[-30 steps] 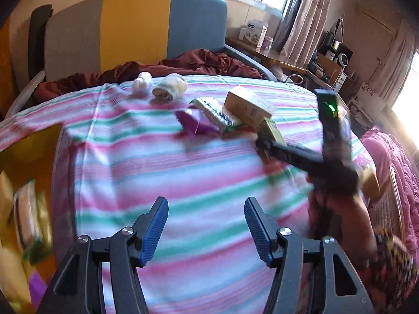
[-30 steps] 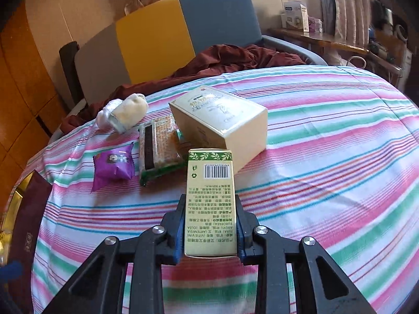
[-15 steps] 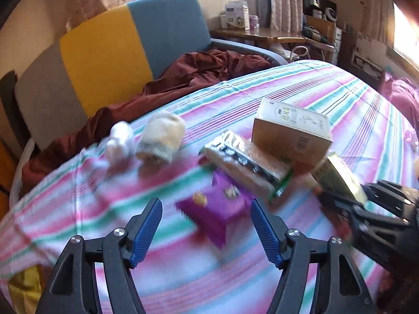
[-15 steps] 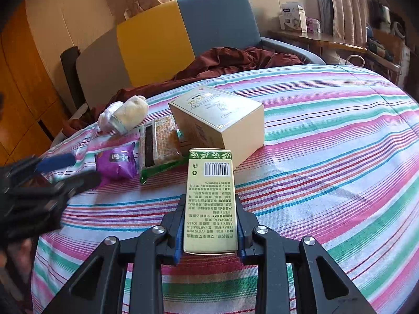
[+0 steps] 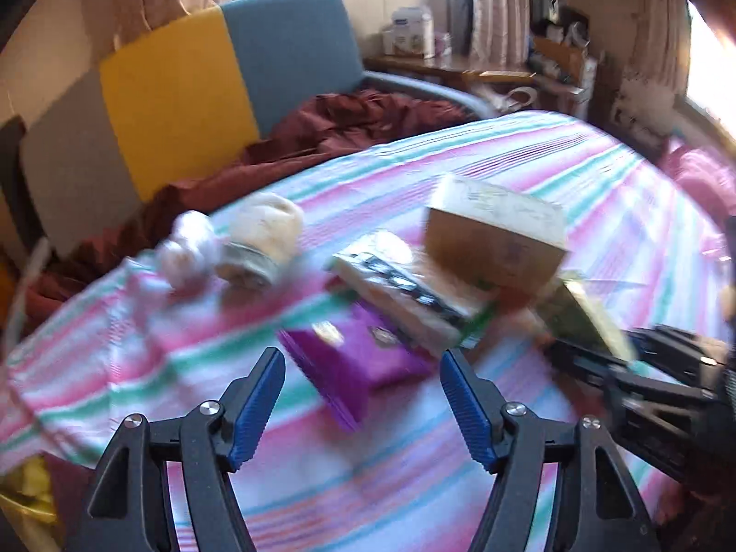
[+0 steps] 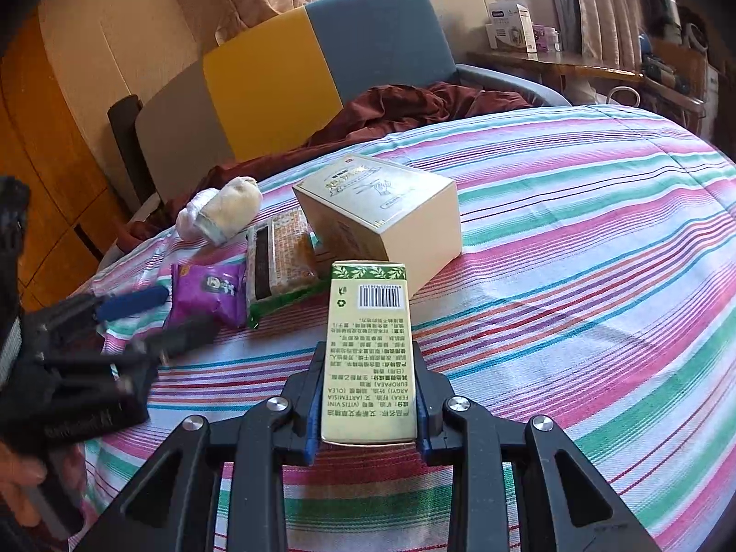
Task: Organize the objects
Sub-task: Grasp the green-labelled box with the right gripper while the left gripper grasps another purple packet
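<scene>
Covering the bed, a striped sheet (image 6: 575, 239); tricolour chair (image 6: 294, 73) beyond. Right gripper (image 6: 368, 409) fingers pinch the green carton (image 6: 368, 354), long axis running straight ahead past the fingertips. Left gripper (image 5: 363, 400) fingers spread, purple packet (image 5: 354, 363) between the tips.

Boxes (image 6: 382, 211), packets (image 6: 207, 292) on striped bed (image 6: 598, 239)

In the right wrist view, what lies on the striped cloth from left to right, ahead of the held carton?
White bundle → cream sock roll → snack bar pack → big cream box. The purple packet sits nearer, below the bundle.
</scene>
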`<state>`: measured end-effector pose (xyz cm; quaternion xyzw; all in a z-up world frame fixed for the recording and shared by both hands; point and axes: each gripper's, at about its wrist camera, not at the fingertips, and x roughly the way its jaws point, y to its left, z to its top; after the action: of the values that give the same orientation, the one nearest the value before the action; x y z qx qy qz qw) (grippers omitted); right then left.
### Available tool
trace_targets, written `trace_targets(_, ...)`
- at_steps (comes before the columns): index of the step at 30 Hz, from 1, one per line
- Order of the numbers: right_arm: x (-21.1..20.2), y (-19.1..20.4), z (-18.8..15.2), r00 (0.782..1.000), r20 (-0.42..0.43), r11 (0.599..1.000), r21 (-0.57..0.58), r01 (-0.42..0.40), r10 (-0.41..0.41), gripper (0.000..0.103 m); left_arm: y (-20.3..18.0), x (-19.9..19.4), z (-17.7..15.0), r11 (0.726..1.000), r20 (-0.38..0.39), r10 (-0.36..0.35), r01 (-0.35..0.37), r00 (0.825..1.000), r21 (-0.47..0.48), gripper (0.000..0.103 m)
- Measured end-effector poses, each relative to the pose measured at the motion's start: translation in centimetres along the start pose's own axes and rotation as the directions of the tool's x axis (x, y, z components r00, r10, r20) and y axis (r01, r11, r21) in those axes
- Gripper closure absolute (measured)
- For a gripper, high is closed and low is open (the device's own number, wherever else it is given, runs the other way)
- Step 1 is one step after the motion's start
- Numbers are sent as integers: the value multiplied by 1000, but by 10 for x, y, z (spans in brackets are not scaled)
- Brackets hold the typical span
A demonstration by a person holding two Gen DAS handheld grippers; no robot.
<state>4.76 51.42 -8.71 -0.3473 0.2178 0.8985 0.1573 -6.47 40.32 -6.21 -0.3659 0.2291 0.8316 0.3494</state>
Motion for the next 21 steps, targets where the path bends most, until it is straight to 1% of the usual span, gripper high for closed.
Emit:
trace_targets(1,0,0,0,1000,0,1000,1,0,0,73,-1,2,3,999,5,30,-30,1000,24,32)
trace_targets(3,0,0,0,1000,0,1000,1,-1,1,73,-4,7,8,996,1,36,-36,999,85,31)
trace_targets(5,0,-1,0,1000,1,1000,2,-3,3,73,-9,13,12,986,0,41,-41,999,165,31)
trace_targets(7,0,-1,0,1000,1,1000,6,-6,6,73,-12,19,15,976,-19,3,1,1000,220,31)
trace_targets(9,0,-1,1,1000,2,1000,10,-10,10,73,-15,24,12,968,-66,-55,70,996,243,31)
trace_targets(10,1,-1,1,1000,2,1000,13,-13,13,73,-16,24,8,964,-98,-98,119,990,237,34)
trace_targets(11,1,-2,1,1000,3,1000,15,-15,15,73,-17,22,4,962,-115,-129,153,985,227,39)
trace_targets(12,1,-3,1,1000,4,1000,18,-18,18,73,-18,21,0,959,-126,-155,180,980,221,42)
trace_targets(13,1,-3,0,1000,4,1000,21,-21,21,73,-19,17,-4,958,-123,-168,191,978,215,44)
trace_targets(16,1,-4,0,1000,7,999,28,-27,27,73,-16,7,-9,969,-98,-166,180,981,170,44)
trace_targets(18,1,-5,0,1000,8,999,33,-31,31,73,-12,7,-8,981,-90,-133,144,987,131,42)
trace_targets(19,1,-5,0,999,9,999,35,-32,32,73,-10,9,-7,987,-92,-123,132,988,96,42)
trace_targets(21,1,-5,0,1000,8,999,35,-31,30,73,-7,13,-5,989,-88,-145,148,985,24,42)
